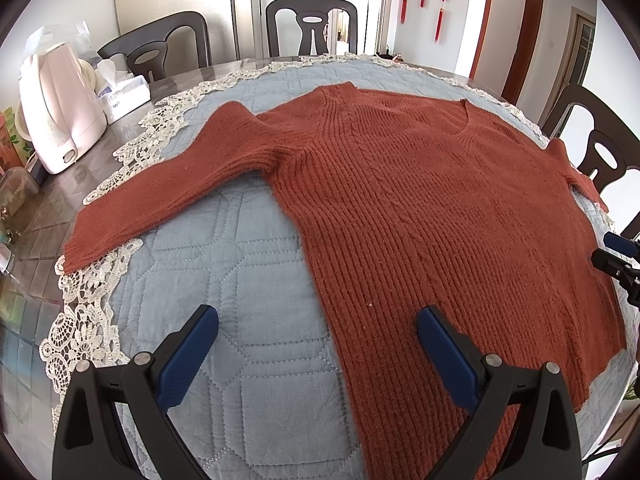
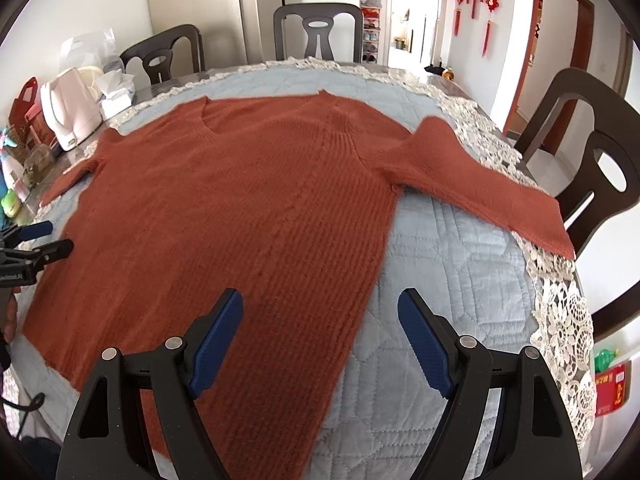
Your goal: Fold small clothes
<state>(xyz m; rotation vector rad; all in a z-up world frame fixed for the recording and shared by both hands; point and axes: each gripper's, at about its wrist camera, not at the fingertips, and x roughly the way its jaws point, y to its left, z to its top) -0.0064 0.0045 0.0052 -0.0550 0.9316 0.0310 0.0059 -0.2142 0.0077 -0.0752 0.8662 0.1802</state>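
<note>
A rust-red knitted sweater [image 1: 420, 208] lies flat and spread out on a blue quilted mat [image 1: 240, 280], V-neck away from me, both sleeves stretched sideways. Its left sleeve [image 1: 152, 196] reaches over the lace edge. My left gripper [image 1: 318, 332] hovers open above the sweater's lower left hem edge, nothing between its blue pads. In the right wrist view the sweater [image 2: 224, 216] fills the middle and its right sleeve [image 2: 480, 184] runs out to the table's edge. My right gripper [image 2: 320, 312] is open over the lower right side edge. Each gripper shows at the other view's border.
The mat has a white lace border [image 1: 84, 320] on a glossy table. A pink kettle [image 1: 56, 112], a tissue box [image 1: 120, 92] and small bottles [image 2: 12, 184] crowd the table's left end. Dark chairs [image 1: 312, 24] [image 2: 592, 160] stand around it. A red box [image 2: 610, 394] sits low right.
</note>
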